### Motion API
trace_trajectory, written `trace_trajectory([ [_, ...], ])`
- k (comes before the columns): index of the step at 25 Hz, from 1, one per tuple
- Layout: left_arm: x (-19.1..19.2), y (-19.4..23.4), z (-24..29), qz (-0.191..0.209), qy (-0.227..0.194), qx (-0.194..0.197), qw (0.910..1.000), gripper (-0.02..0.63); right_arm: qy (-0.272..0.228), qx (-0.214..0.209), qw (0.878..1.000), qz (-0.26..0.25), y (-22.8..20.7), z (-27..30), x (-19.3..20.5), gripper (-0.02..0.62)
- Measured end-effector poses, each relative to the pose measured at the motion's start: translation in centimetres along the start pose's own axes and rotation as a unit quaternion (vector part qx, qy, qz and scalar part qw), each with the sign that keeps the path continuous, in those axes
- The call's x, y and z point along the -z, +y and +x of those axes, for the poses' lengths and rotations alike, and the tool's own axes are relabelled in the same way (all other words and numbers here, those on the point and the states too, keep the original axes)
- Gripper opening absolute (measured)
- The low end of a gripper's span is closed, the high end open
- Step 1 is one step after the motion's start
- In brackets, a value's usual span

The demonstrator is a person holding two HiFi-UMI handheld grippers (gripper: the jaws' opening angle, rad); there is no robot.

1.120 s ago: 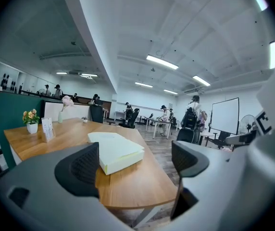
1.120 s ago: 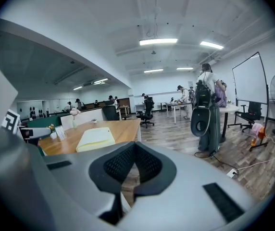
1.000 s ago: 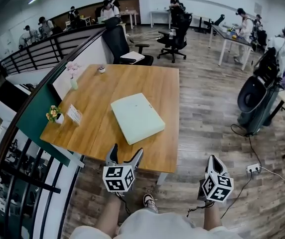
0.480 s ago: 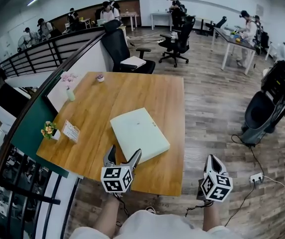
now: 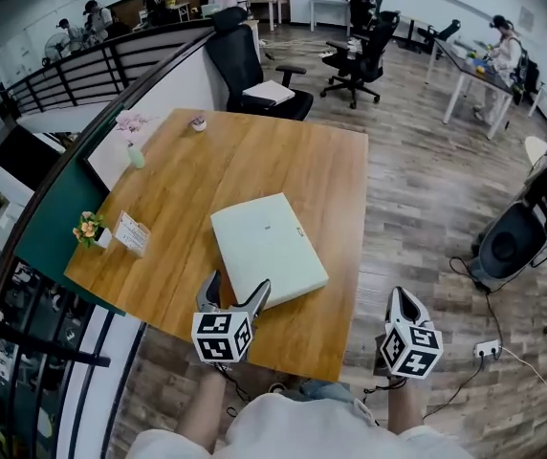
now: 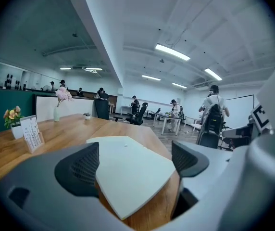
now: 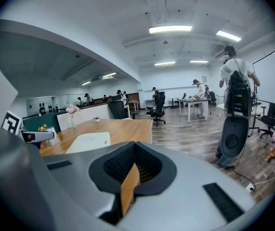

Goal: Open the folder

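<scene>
A pale green folder (image 5: 267, 247) lies shut and flat on the wooden table (image 5: 321, 170), near its front edge. My left gripper (image 5: 235, 300) hovers just over the folder's near corner, jaws open with nothing between them. In the left gripper view the folder (image 6: 128, 170) fills the gap between the two dark pads (image 6: 80, 170). My right gripper (image 5: 405, 304) hangs off the table's right side over the floor, jaws shut and empty. The right gripper view looks along the table's edge and shows the folder (image 7: 90, 141) to the left of my right gripper (image 7: 133, 170).
A card stand (image 5: 132, 233) and a small flower pot (image 5: 87, 228) stand at the table's left edge, a vase (image 5: 135, 151) and a tiny pot (image 5: 198, 122) farther back. A black chair (image 5: 254, 75) sits behind the table. A railing runs on the left. A power strip (image 5: 486, 350) lies on the floor.
The person has stepped closer to the table, so the folder now lies nearer my left gripper. Both grippers keep their places in the view, and their jaws are as they were.
</scene>
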State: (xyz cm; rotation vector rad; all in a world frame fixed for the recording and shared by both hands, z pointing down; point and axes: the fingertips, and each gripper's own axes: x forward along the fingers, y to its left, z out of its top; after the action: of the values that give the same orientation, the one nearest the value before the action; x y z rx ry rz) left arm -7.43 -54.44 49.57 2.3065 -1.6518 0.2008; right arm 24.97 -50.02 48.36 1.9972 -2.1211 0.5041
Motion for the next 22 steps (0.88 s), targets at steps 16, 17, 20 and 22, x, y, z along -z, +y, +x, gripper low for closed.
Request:
trace_trajectory([
  [16,0.0,-4.2,6.4,0.015,0.029,0.043,0.9985,0.465,0.007,0.018,1.0,0.002,-4.8,3.5,-1.8,0.002],
  [17,0.3,-4.2,6.6,0.015,0.033,0.045,0.9983,0.465,0.01,0.019,1.0,0.004,-4.9,3.6,-1.5,0.002],
  [20,1.4,-4.6,7.1,0.023,0.05,0.057,0.9968,0.465,0.02,0.02,1.0,0.009,-4.9,3.8,-0.5,0.002],
  [22,2.0,-5.3,7.5,0.044,0.065,0.072,0.9943,0.465,0.026,0.021,0.999,0.016,-4.9,4.0,0.2,0.002],
])
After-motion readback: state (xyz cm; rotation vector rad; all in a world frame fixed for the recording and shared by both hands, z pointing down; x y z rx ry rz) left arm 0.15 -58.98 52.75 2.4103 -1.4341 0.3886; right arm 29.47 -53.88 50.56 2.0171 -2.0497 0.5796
